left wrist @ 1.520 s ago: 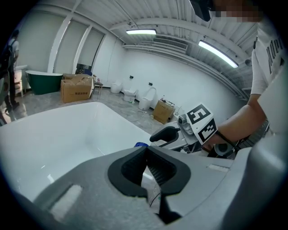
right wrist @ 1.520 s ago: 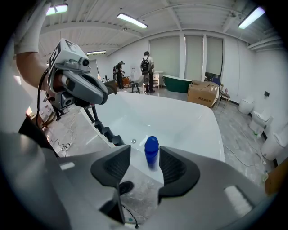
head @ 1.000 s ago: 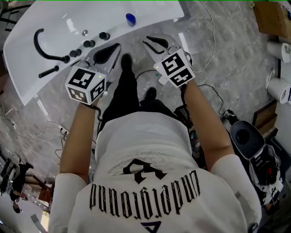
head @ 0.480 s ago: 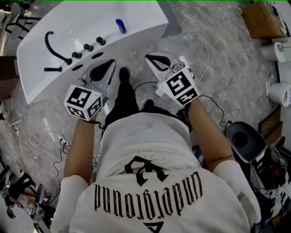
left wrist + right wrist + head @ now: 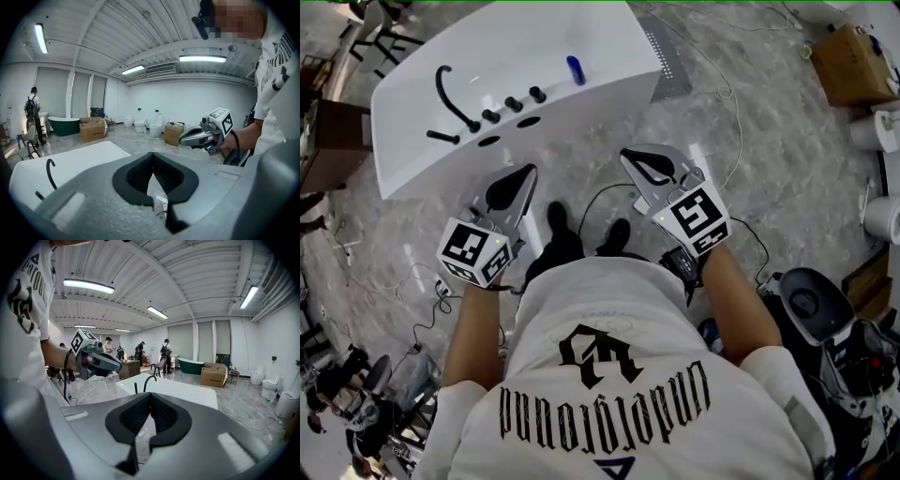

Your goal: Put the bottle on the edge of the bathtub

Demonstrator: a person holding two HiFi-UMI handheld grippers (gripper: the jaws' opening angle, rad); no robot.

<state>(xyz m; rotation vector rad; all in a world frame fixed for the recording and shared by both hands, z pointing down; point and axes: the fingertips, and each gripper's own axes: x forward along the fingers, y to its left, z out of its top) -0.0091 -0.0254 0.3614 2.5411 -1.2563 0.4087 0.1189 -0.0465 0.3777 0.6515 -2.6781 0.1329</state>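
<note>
Left gripper (image 5: 525, 176) and right gripper (image 5: 633, 157) both have their jaws pressed together at the tips with nothing between them. Each gripper view shows only floor through the gap behind the closed pads. A second ago the right jaws stood a little apart, and they are now closed. In that same second both grippers have drawn back from the bathtub (image 5: 609, 70) and come up toward the person's chest. Their tips then overlapped the tub's near rim in the head view. A strip of marble floor (image 5: 581, 159) now separates them from it.

The blue bottle (image 5: 575, 68) is where it was, on the flat white edge of the tub. It stands just to the right of the row of black knobs (image 5: 514, 103) and the curved black spout (image 5: 448, 94). From the grippers it is ahead and well apart, roughly in line with the space between the two, and touched by neither.

Both bare forearms reach forward from bent elbows held close to the sides of the white T-shirt (image 5: 600, 319). The marker cubes sit just above the wrists. The grippers point ahead and slightly downward, tips turned a little toward each other, with the person's shoes (image 5: 558, 220) on the floor between them.
</note>
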